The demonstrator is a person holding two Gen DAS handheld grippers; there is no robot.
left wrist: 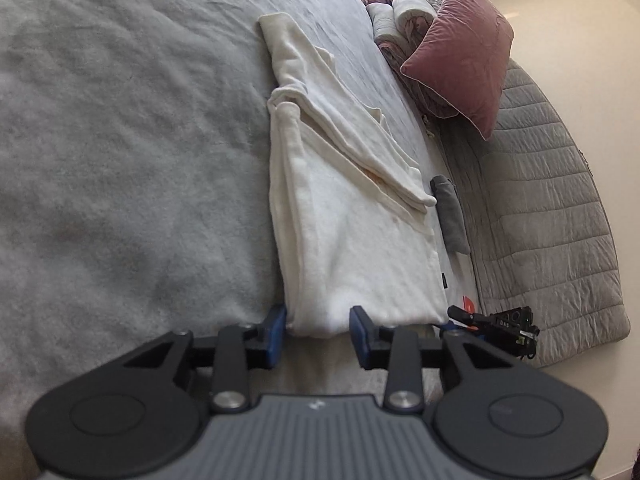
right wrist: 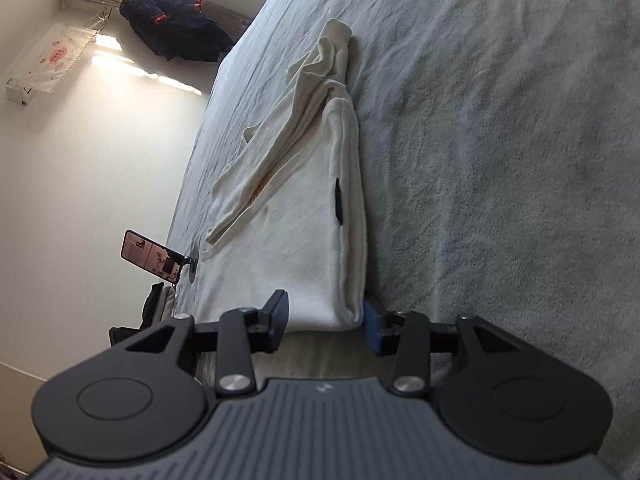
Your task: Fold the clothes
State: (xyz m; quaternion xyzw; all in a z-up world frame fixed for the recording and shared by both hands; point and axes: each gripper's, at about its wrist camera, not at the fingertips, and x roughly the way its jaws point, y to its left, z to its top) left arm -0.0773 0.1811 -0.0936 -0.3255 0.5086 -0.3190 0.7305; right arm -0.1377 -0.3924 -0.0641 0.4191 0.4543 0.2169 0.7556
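A cream-white garment lies folded into a long narrow strip on the grey blanket of a bed, one sleeve laid across its top. My left gripper is at the strip's near end. Its blue pads stand apart on either side of the cloth corner and do not press it. In the right wrist view the same garment runs away from me over the blanket, a small black tag on its side. My right gripper is open around the other near corner, its pads just clear of the folded edge.
A pink pillow and rolled bedding sit at the far end, beside a grey quilted panel. A small grey cloth lies by the garment. A phone on a stand is at the bed's edge, and dark clothing hangs beyond.
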